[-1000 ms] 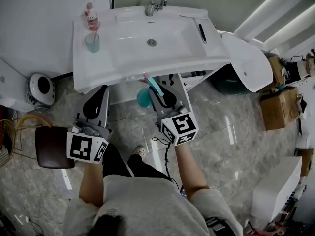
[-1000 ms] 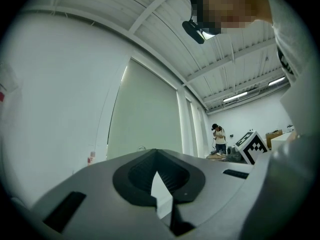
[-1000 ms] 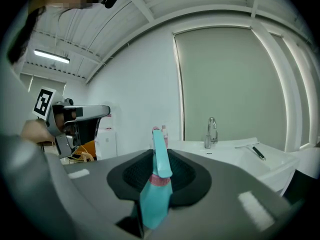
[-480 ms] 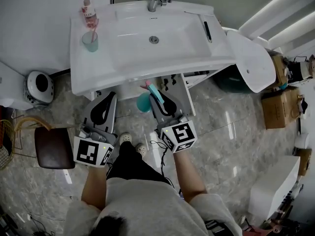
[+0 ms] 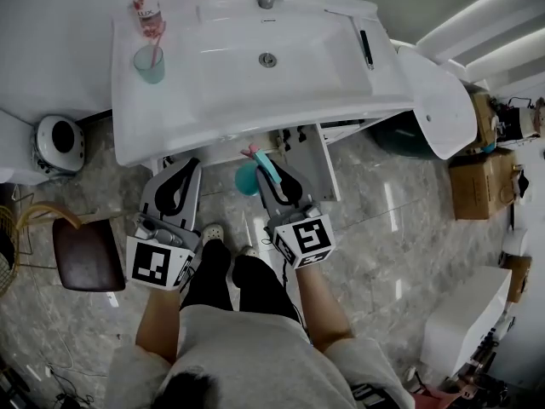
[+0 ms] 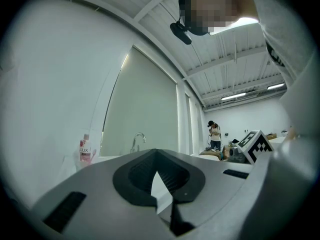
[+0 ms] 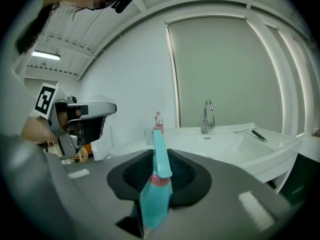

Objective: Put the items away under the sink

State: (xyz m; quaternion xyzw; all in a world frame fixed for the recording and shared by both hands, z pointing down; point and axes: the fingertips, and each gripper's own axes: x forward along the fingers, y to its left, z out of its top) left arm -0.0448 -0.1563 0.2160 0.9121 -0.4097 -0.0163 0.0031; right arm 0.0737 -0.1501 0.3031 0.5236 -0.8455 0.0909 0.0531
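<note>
Here, teal brush (image 7: 151, 204) pinched between right claw (image 7: 159, 174) jaws, poking past them, left claw (image 6: 159, 180) pressed together, empty.

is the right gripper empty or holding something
Holding something: the right gripper is shut on a teal item that sticks up between its jaws.

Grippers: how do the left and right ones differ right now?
The left gripper has its jaws together on nothing, while the right gripper is shut on a teal item with a pink band. The left cube shows a different marker pattern from the right cube. Both grippers are grey with black pads and point toward the sink.
</note>
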